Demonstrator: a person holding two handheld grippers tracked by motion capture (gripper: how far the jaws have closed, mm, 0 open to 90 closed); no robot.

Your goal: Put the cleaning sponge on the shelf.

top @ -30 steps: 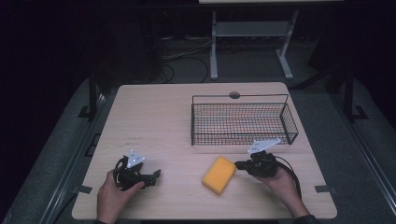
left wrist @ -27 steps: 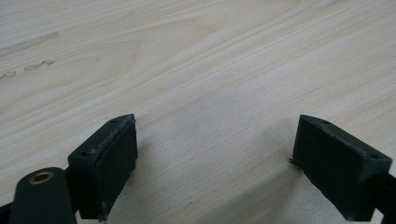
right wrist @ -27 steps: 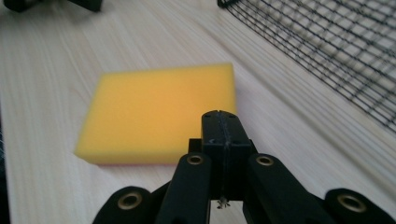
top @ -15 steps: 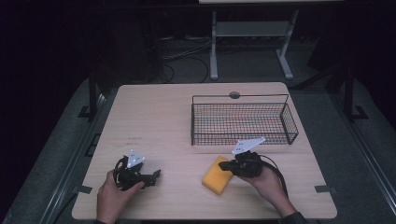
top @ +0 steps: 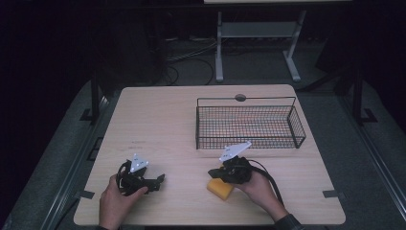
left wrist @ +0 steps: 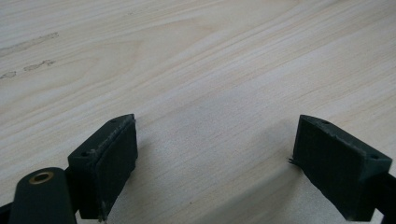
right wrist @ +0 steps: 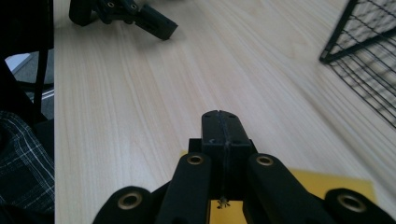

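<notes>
On the pale wooden worktop [top: 172, 120] a yellow sponge [top: 219, 189] lies near the front edge, right of centre. The right gripper [top: 214, 172] sits just over the sponge, its fingers [right wrist: 223, 128] pressed flat together with nothing between them; in the right gripper view the sponge's yellow top shows below and behind the fingers. Just behind it stands a black wire basket [top: 249, 122], its near wall close to the gripper's grey plate. The left gripper [top: 158, 180] rests on the worktop well to the left, its fingers [left wrist: 108, 158] spread wide over bare wood. A round dark grommet [top: 240, 97] sits at the worktop's far edge behind the basket.
</notes>
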